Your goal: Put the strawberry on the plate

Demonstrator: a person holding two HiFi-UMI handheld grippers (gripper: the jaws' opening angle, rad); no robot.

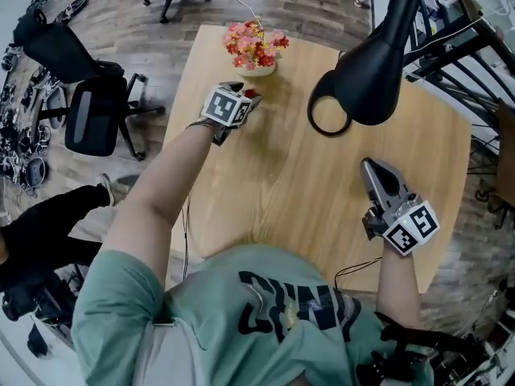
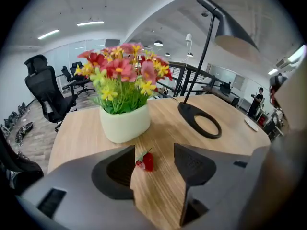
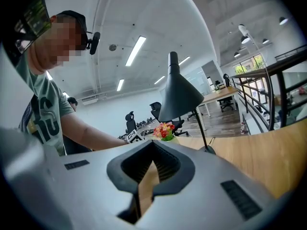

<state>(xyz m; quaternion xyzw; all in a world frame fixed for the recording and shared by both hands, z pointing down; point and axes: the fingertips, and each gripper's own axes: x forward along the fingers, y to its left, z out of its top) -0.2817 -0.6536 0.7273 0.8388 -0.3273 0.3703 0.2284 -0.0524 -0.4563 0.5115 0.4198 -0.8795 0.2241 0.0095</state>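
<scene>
One strawberry (image 2: 146, 161), one flowerpot (image 2: 124, 123), one lamp (image 1: 366, 71) on the table (image 1: 306, 199). Two grippers: left gripper (image 1: 248, 99), right gripper (image 1: 372, 166).

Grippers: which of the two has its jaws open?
The left gripper, beside the flower pot: its jaws stand apart, the strawberry between them. The right gripper has its jaws together.

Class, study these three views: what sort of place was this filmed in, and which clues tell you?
Most likely an open-plan office: black swivel chairs, strip ceiling lights, and a wooden table with a desk lamp.
</scene>
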